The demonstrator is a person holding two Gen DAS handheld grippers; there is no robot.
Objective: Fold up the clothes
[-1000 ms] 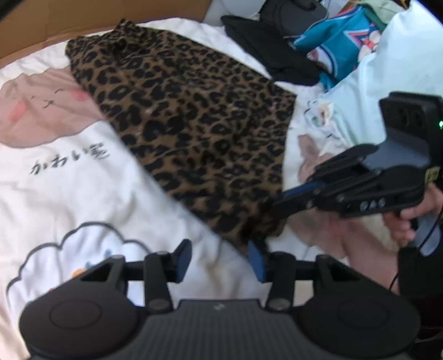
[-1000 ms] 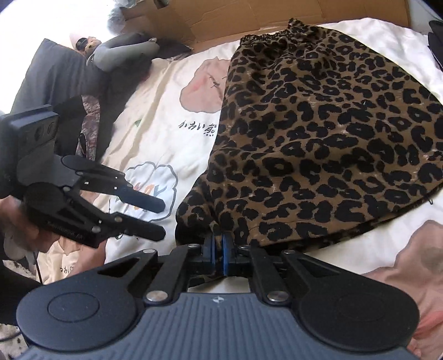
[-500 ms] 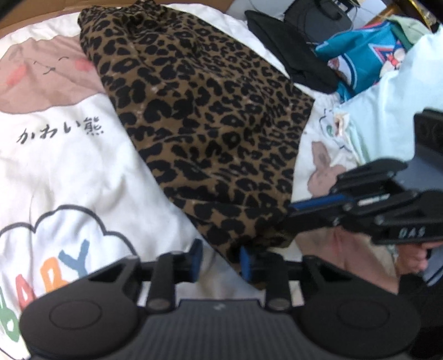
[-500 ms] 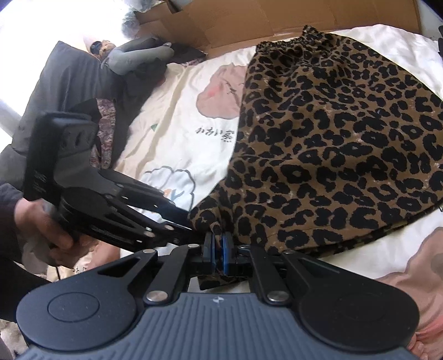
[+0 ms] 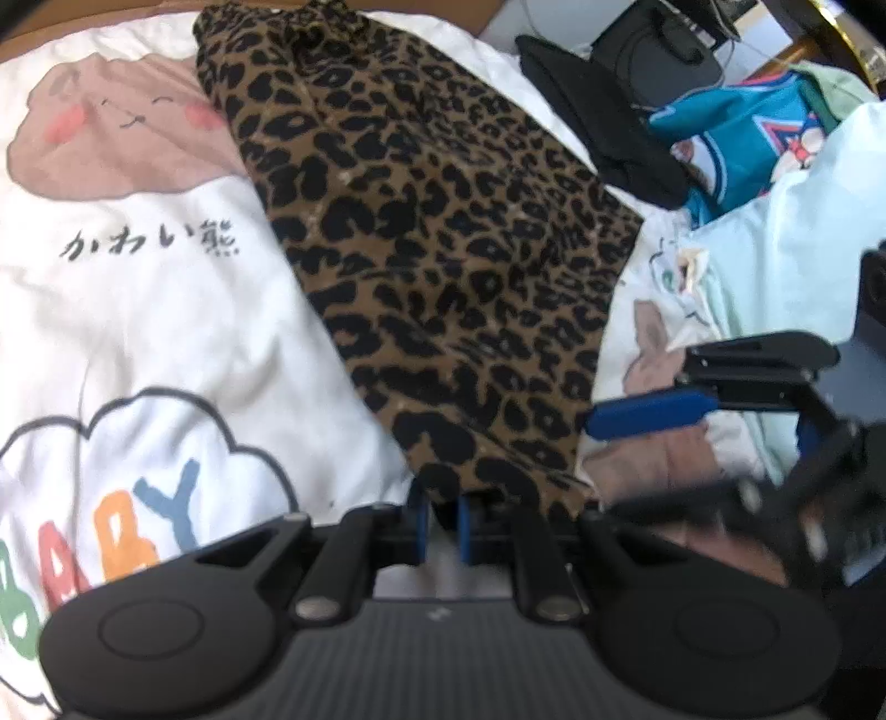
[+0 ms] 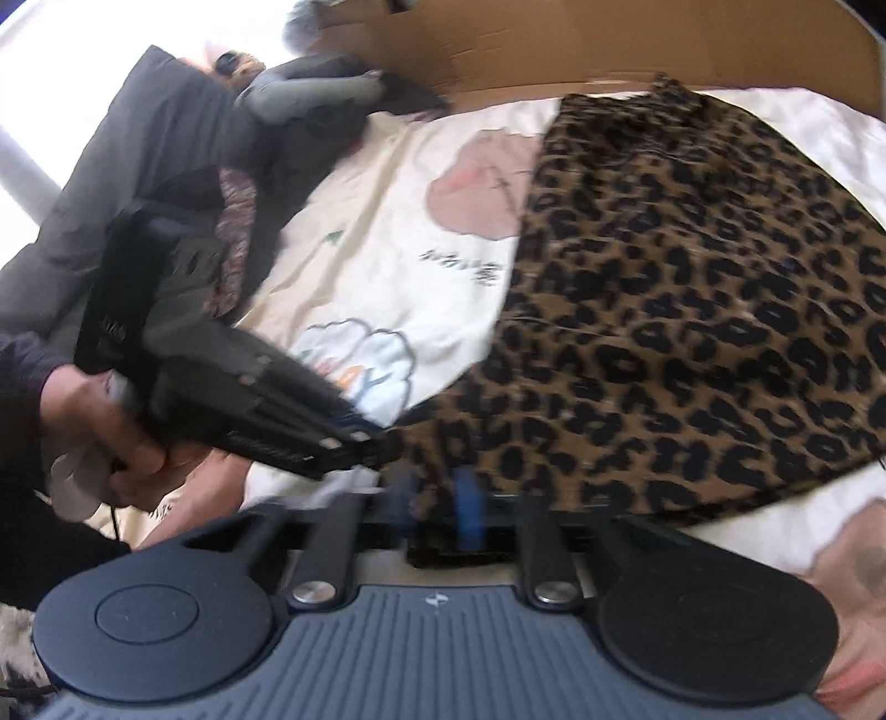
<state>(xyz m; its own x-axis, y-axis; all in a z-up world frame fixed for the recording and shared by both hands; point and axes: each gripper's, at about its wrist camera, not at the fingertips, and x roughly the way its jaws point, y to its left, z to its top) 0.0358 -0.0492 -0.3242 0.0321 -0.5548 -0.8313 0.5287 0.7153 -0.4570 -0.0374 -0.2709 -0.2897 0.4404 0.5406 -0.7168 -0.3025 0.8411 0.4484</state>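
A leopard-print skirt [image 5: 443, 249] lies flat on the white printed bedsheet [image 5: 138, 332], with its waistband at the far end. My left gripper [image 5: 443, 518] is at the skirt's near corner, its jaws closing with the cloth pinched between the blue pads. In the right wrist view, a hand holds the left gripper [image 6: 376, 443] with its tip on that same corner of the skirt [image 6: 692, 332]. My right gripper [image 6: 434, 493] is at the near hem just beside it. Its jaws are opening, and the hem lies loose between the blurred fingers. One blue finger [image 5: 648, 412] of it shows beside the skirt's edge.
A black garment [image 5: 598, 127] and a teal printed one [image 5: 736, 149] lie at the back right, and pale blue cloth [image 5: 803, 221] lies on the right. A grey jacket pile [image 6: 138, 183] lies left of the sheet. Brown cardboard [image 6: 609, 50] stands behind the bed.
The left jaws have come together on the skirt's near corner. The right jaws, pinched on the hem before, have sprung apart. Both grippers have rolled a little.
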